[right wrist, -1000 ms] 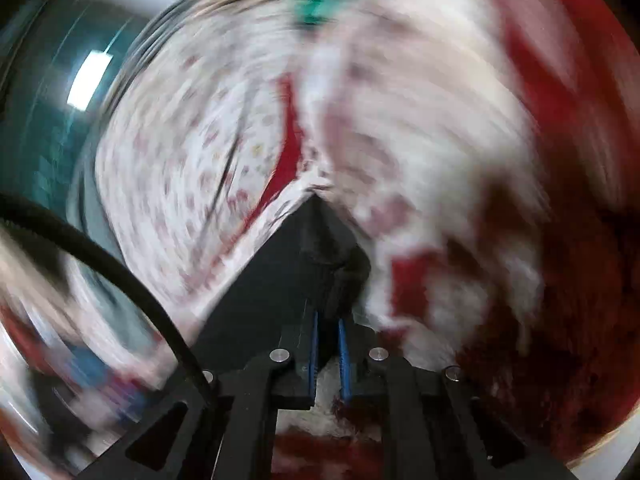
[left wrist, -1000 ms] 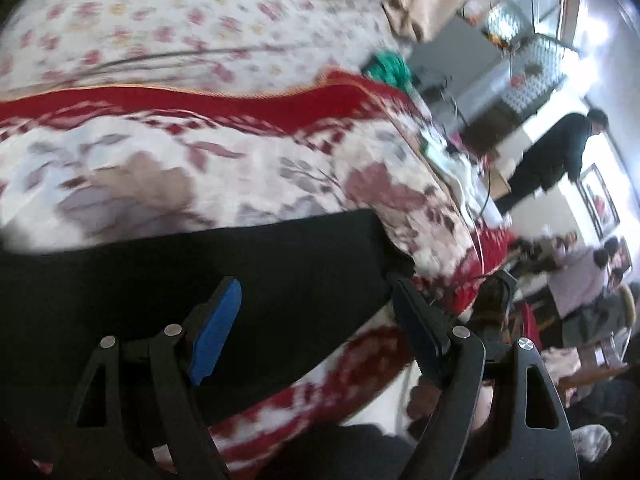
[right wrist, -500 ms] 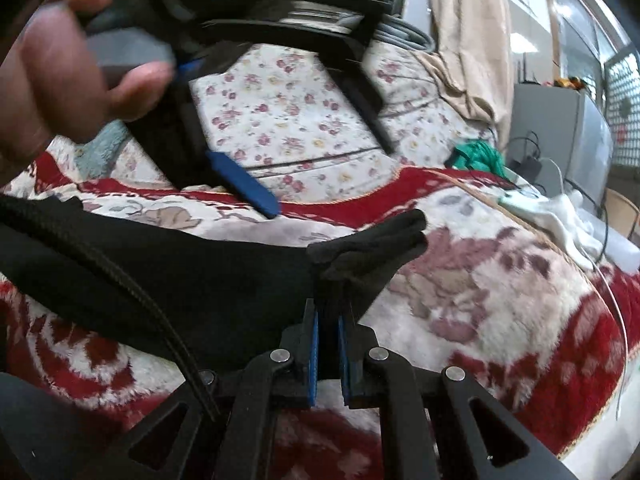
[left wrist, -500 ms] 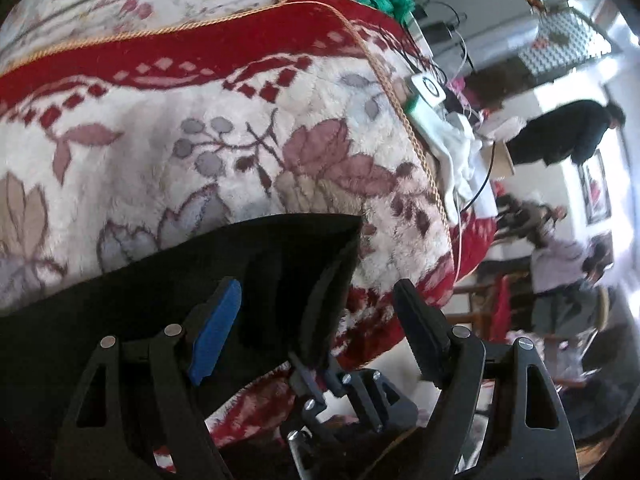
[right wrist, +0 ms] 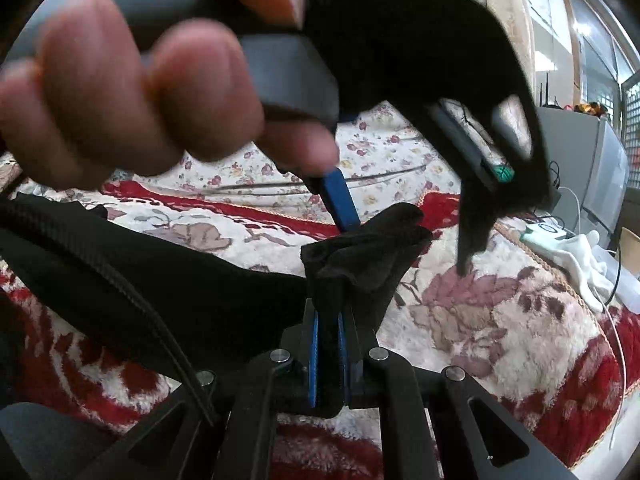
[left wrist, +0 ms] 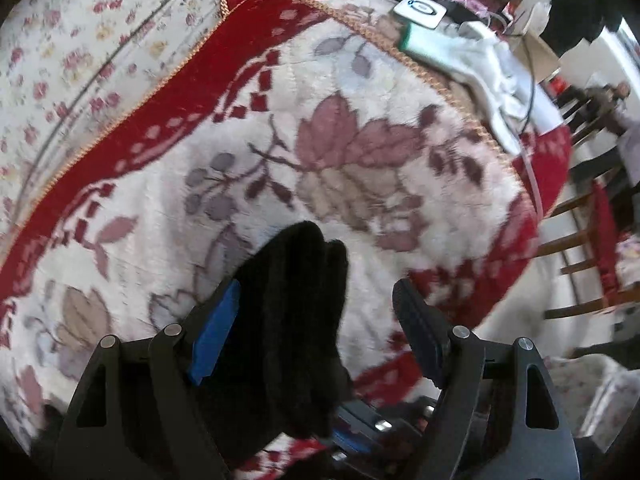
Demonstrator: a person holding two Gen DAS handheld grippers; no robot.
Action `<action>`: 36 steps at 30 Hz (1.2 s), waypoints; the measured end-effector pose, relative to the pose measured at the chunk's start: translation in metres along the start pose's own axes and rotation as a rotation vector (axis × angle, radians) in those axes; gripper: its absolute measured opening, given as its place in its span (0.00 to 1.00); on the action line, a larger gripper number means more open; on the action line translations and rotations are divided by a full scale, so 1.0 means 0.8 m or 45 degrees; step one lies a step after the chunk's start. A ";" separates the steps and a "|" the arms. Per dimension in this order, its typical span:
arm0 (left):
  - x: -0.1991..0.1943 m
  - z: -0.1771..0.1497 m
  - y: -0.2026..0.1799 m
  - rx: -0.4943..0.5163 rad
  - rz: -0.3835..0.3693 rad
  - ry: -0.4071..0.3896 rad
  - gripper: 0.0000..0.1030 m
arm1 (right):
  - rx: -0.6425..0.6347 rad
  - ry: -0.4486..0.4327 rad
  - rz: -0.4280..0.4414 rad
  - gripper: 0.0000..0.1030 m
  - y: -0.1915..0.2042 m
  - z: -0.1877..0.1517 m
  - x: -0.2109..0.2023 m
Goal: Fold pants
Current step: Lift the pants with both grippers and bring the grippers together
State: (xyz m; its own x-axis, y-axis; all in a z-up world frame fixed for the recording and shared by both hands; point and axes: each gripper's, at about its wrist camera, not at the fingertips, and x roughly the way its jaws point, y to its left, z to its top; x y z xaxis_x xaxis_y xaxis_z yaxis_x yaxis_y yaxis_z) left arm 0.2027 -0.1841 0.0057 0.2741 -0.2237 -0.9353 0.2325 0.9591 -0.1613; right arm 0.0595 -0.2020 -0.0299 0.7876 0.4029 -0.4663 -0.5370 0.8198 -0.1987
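The black pants [right wrist: 168, 280] lie across the red and cream floral blanket [right wrist: 500, 312]. My right gripper [right wrist: 328, 332] is shut on a bunched end of the pants [right wrist: 372, 248] and holds it just above the blanket. My left gripper [left wrist: 316, 320] is open, its jaws wide apart on either side of that same bunched end [left wrist: 296, 312], which stands between the blue pad and the black pad. In the right wrist view the left gripper [right wrist: 404, 208] hangs over the bunched end, with the hand [right wrist: 140, 92] that holds it filling the top.
A floral sheet [left wrist: 80, 40] lies beyond the blanket's red border. A white device [left wrist: 420, 10], cables and a white cloth [left wrist: 492, 68] sit at the blanket's far edge. Wooden chairs [left wrist: 588, 240] and people stand to the right.
My left gripper has moved over the raised pants end, so the cloth now stands between its open jaws. My right gripper stays shut on the end and has lifted it.
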 end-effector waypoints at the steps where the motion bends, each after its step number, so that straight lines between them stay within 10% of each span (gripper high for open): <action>1: 0.002 -0.001 0.001 0.003 0.008 -0.002 0.74 | 0.001 -0.001 0.001 0.08 0.000 0.001 -0.002; 5: 0.003 -0.005 0.008 0.015 0.029 -0.017 0.11 | -0.014 -0.004 -0.003 0.08 0.000 0.005 -0.006; 20: -0.067 -0.080 0.135 -0.311 -0.317 -0.174 0.10 | -0.426 0.032 -0.031 0.08 0.085 0.048 -0.035; 36: -0.106 -0.266 0.314 -0.591 -0.351 -0.300 0.10 | -1.077 0.104 0.101 0.07 0.302 0.064 -0.039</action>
State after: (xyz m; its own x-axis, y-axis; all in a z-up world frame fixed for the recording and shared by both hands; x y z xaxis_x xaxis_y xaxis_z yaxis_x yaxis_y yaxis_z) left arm 0.0393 0.1125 -0.0225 0.4737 -0.4574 -0.7526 -0.0938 0.8235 -0.5595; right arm -0.0790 0.0045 -0.0190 0.7312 0.3887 -0.5605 -0.6603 0.1974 -0.7246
